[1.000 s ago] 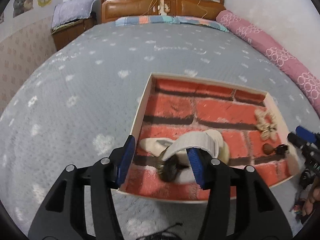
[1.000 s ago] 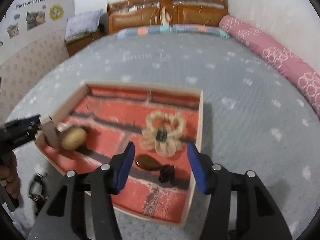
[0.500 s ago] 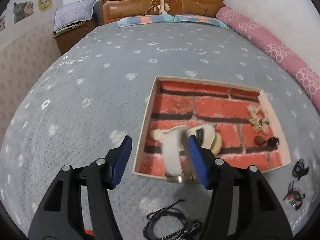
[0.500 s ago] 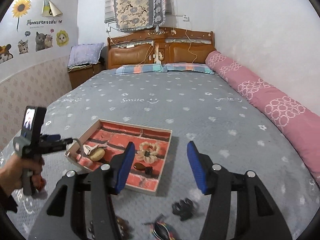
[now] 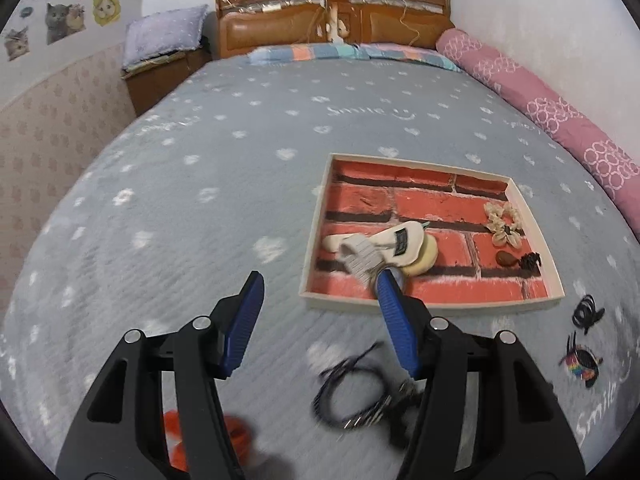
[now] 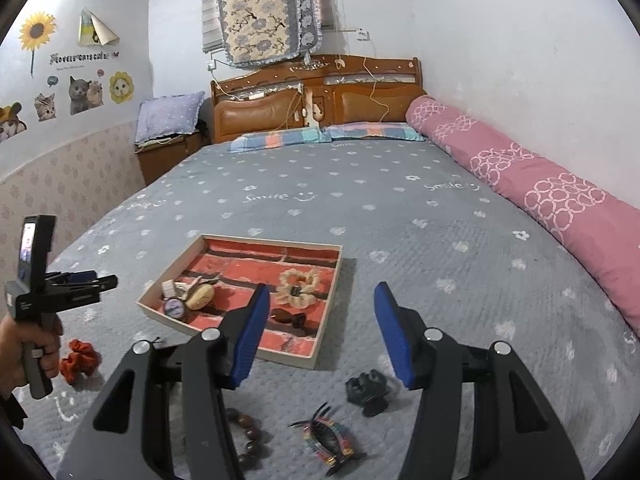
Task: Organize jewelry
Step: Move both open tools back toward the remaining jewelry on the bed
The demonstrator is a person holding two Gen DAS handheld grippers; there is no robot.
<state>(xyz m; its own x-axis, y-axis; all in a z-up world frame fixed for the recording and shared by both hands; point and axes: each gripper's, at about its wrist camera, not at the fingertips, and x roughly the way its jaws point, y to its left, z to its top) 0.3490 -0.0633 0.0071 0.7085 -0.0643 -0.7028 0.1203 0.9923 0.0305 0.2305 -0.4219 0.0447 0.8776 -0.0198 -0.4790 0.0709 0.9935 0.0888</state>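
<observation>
Hovering above the bed [image 6: 360, 208], both tools empty: left gripper [image 5: 320, 304] spread wide, right gripper [image 6: 318, 320] spread wide, nothing between the pads of either.

Tray [image 5: 432, 308] lying ahead and right of the left gripper, ahead and left of the right gripper. Already inside: watch [image 6: 173, 305], pale flower scrunchie [image 6: 298, 286], small brown clip [image 6: 288, 317], beige oval piece [image 6: 200, 295].

Still loose on the blanket, judged as remaining work: black cord necklace [image 5: 352, 390] just below the left gripper, orange scrunchie [image 6: 78, 358] beside the left hand [image 6: 24, 354]; under the right gripper a dark claw clip [image 6: 366, 390], rainbow clip [image 6: 326, 434] and brown bead bracelet [image 6: 248, 436].

Recommended for the next pick: descending straight over one item, closing on a rigid part, not a loose loop. Cord likely to trail or snag; lifting well clear before crossing the tray's near wall advised.

Clearance: open blanket right of the right gripper and left of the left gripper. Raised tray rim the only edge near either path. Grippers well apart.
</observation>
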